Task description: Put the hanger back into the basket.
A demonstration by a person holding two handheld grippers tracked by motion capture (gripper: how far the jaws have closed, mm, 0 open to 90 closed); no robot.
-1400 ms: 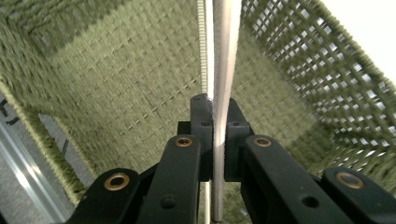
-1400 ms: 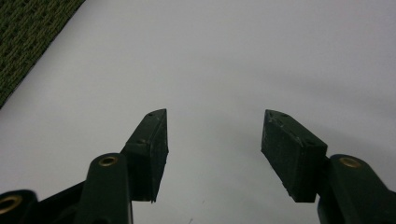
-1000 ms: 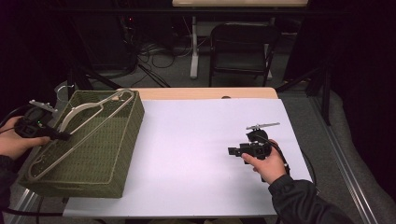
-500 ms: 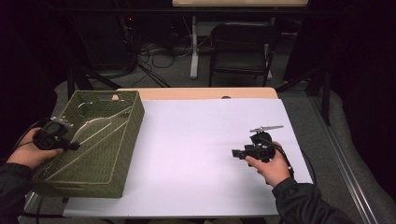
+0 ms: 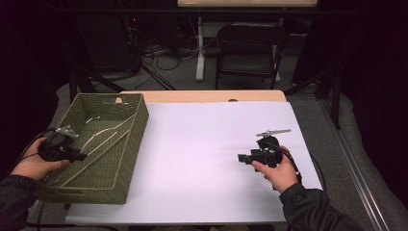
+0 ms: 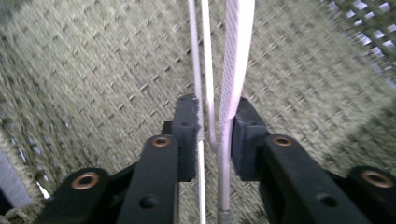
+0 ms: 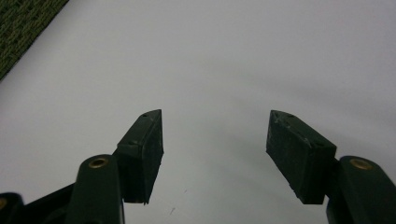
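At the left of the high view the left claw (image 5: 79, 156) reaches over the rim of the green woven basket (image 5: 132, 144) and is clenched on white hangers (image 6: 238, 60) whose long axis runs away up the frame, while the released right claw (image 5: 242, 158) idles over the white worktop (image 5: 202, 144) far off.

Your green woven basket (image 5: 126, 159) at the table's left edge, thin white hangers (image 5: 103, 139) lying flat inside it, overlapping.
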